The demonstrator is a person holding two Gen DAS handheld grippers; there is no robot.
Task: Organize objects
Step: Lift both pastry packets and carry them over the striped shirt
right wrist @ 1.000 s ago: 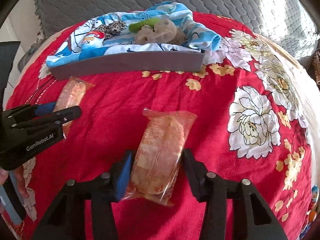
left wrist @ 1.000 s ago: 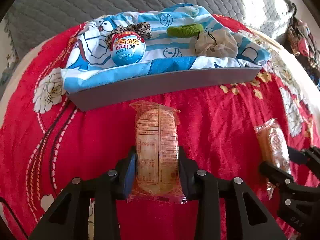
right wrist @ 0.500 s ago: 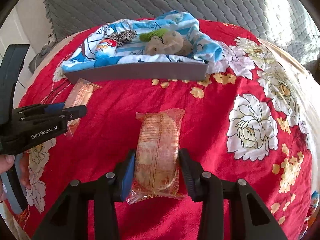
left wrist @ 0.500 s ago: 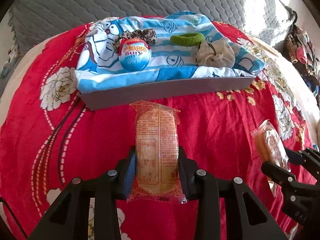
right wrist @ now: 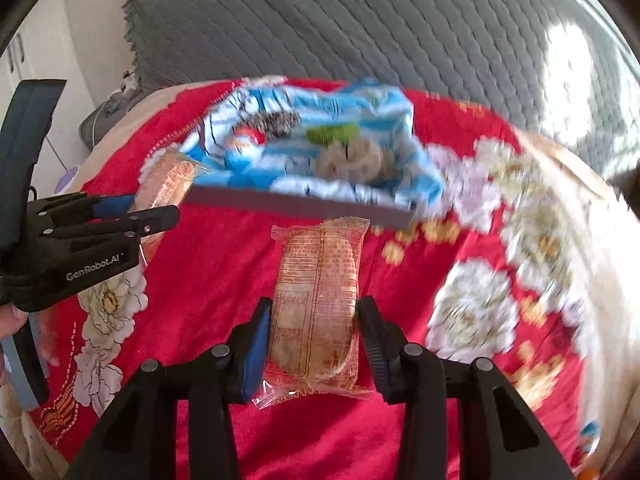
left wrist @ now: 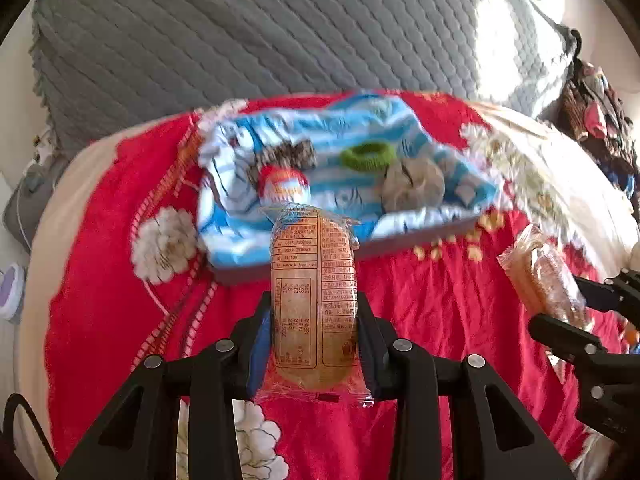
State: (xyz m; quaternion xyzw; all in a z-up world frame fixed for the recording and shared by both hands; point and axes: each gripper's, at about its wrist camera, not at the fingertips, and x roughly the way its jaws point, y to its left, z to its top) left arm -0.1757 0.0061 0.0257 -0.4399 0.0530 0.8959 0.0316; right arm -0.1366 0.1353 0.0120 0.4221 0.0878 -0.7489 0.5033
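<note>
My left gripper (left wrist: pixel 314 320) is shut on a wrapped snack cake (left wrist: pixel 314 296) and holds it in the air above the red floral blanket (left wrist: pixel 440 300). My right gripper (right wrist: pixel 316 320) is shut on a second wrapped snack cake (right wrist: pixel 318 296), also lifted off the blanket. Each gripper shows in the other's view: the right gripper (left wrist: pixel 576 312) with its cake at the right edge, the left gripper (right wrist: pixel 140 208) with its cake at the left. Ahead lies a grey tray (left wrist: pixel 420 236) lined with blue cartoon cloth, holding a toy egg (left wrist: pixel 284 188), a green hair tie (left wrist: pixel 368 156), a beige scrunchie (left wrist: pixel 412 184) and a leopard scrunchie (left wrist: pixel 288 154).
A grey quilted cover (left wrist: pixel 280 40) rises behind the tray. Clutter (left wrist: pixel 596 120) hangs at the far right. A person's hand (right wrist: pixel 12 320) shows at the left edge of the right wrist view. The blanket's cream border (right wrist: pixel 592 216) curves round the right side.
Both grippers have risen with their cakes, so the tray and blanket look farther off and lower. The right gripper's cake has turned from slanted to straight between the fingers.
</note>
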